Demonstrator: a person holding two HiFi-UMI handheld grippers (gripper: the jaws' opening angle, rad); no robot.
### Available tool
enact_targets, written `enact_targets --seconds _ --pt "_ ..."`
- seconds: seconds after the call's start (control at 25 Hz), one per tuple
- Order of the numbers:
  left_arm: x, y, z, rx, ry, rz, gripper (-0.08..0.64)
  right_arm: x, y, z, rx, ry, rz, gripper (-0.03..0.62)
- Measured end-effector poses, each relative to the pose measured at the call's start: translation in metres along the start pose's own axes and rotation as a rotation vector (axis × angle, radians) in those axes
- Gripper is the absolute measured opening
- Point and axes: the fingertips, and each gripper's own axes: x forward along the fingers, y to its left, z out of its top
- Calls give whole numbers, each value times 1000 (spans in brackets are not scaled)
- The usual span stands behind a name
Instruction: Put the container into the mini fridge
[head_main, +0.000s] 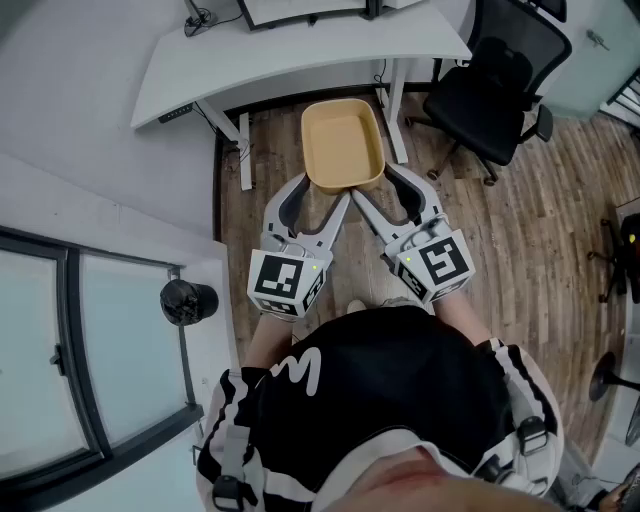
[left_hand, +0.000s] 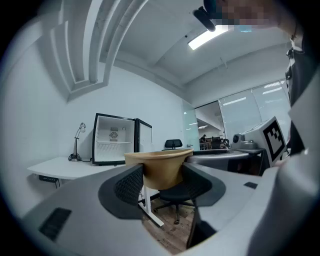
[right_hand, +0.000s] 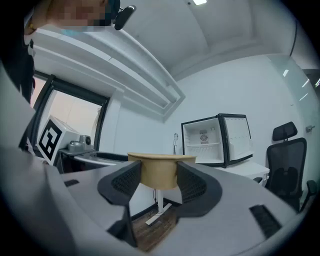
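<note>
A tan, empty container (head_main: 343, 145) hangs in the air in front of me, held level over the wooden floor. My left gripper (head_main: 322, 188) is shut on its near left corner and my right gripper (head_main: 378, 186) is shut on its near right corner. Seen along the left gripper (left_hand: 159, 182), the container (left_hand: 160, 167) sits between the pads, as it does in the right gripper (right_hand: 159, 182) view, container (right_hand: 160, 172). The mini fridge (left_hand: 114, 145) stands on a white desk with its door open; it also shows as the fridge (right_hand: 215, 140) beyond the container.
A white desk (head_main: 300, 55) stands just past the container, with a black office chair (head_main: 495, 95) to its right. A small lamp (left_hand: 76, 145) sits left of the fridge. A black round object (head_main: 188, 300) rests on the white sill by the window at left.
</note>
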Motion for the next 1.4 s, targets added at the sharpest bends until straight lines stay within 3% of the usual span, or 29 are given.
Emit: enact_targets --seconds 1.4 --pt "-13 -1 5 -14 -2 -25 250 -5 12 1 26 -1 -13 235"
